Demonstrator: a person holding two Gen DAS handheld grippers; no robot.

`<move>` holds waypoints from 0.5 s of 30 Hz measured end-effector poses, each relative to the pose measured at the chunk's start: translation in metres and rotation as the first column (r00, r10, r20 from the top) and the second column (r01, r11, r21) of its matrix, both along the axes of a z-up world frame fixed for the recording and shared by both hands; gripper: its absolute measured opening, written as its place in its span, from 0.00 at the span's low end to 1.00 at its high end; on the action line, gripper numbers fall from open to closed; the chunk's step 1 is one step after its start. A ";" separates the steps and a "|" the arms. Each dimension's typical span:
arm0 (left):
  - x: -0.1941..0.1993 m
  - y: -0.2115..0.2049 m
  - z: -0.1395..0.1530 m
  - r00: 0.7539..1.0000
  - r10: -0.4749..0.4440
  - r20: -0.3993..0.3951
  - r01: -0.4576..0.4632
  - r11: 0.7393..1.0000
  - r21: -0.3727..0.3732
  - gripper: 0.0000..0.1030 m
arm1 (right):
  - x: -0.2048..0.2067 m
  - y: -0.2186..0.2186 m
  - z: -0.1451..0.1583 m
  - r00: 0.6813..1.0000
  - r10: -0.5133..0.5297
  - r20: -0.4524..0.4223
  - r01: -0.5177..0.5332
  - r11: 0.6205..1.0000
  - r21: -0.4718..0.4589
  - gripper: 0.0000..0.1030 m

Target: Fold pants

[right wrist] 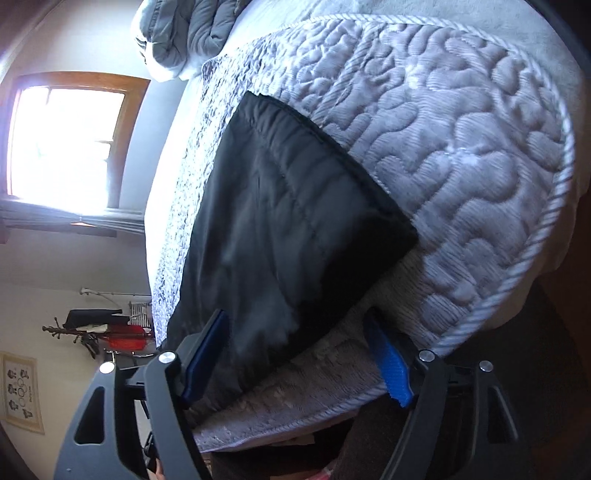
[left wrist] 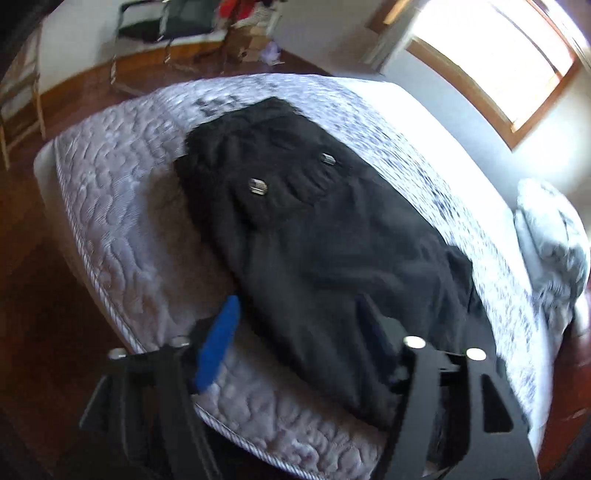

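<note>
Black pants (left wrist: 317,221) lie spread on a quilted grey mattress (left wrist: 122,206), with two metal snaps showing on the cloth. My left gripper (left wrist: 295,332) is open above the near end of the pants, its blue pads wide apart and empty. In the right wrist view the pants (right wrist: 280,229) lie flat on the mattress (right wrist: 461,147), and that view is rolled on its side. My right gripper (right wrist: 303,358) is open, its blue fingers straddling the near edge of the pants without holding them.
A crumpled grey-white blanket (left wrist: 550,240) lies at the far end of the bed, also in the right wrist view (right wrist: 184,33). A bright window (left wrist: 495,59) is beyond the bed. Wooden floor, a chair (left wrist: 18,103) and clutter (left wrist: 243,33) surround it.
</note>
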State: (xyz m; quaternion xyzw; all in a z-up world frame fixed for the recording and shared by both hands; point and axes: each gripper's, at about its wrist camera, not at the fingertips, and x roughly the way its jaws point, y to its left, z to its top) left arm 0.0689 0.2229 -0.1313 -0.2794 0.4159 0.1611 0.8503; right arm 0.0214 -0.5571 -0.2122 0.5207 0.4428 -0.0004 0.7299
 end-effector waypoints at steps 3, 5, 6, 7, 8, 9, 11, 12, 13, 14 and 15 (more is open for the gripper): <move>0.009 -0.025 -0.007 0.995 -0.097 -0.039 0.099 0.993 0.059 0.77 | 0.015 0.006 0.003 1.000 0.013 0.020 -0.012 1.000 -0.028 0.62; 0.016 -0.030 -0.016 0.991 -0.107 -0.085 0.113 0.991 0.065 0.80 | 0.027 0.006 0.007 1.000 0.011 0.013 -0.011 0.999 -0.052 0.28; 0.019 -0.030 -0.022 0.989 -0.102 -0.108 0.109 0.992 0.061 0.81 | 0.033 0.004 0.009 1.000 0.002 0.024 0.000 0.999 -0.045 0.19; 0.021 -0.030 -0.031 0.986 -0.092 -0.138 0.100 0.994 0.047 0.81 | 0.038 0.002 0.013 0.999 -0.003 0.037 0.005 0.999 -0.041 0.15; 0.023 -0.029 -0.035 0.985 -0.092 -0.147 0.096 0.995 0.026 0.81 | 0.045 0.002 0.021 0.999 0.003 0.055 0.000 0.999 -0.051 0.14; 0.024 -0.026 -0.041 0.985 -0.085 -0.151 0.087 0.996 0.010 0.83 | 0.053 0.003 0.033 0.997 0.024 0.072 -0.018 0.996 -0.084 0.12; 0.024 -0.027 -0.044 0.988 -0.064 -0.140 0.067 0.998 0.014 0.83 | 0.066 0.008 0.060 0.990 0.080 0.117 -0.060 0.984 -0.165 0.10; 0.026 -0.031 -0.044 0.989 -0.060 -0.134 0.064 0.998 0.022 0.83 | 0.071 0.009 0.070 0.986 0.098 0.135 -0.072 0.980 -0.185 0.10; 0.028 -0.034 -0.045 0.990 -0.057 -0.132 0.061 0.998 0.023 0.83 | 0.076 0.010 0.087 0.977 0.128 0.169 -0.090 0.973 -0.212 0.10; 0.031 -0.037 -0.046 0.990 -0.051 -0.131 0.054 0.998 0.024 0.83 | 0.081 0.010 0.099 0.971 0.145 0.191 -0.099 0.968 -0.231 0.10; 0.034 -0.041 -0.046 0.991 -0.042 -0.130 0.045 0.999 0.023 0.82 | 0.085 0.009 0.109 0.966 0.156 0.206 -0.102 0.963 -0.250 0.10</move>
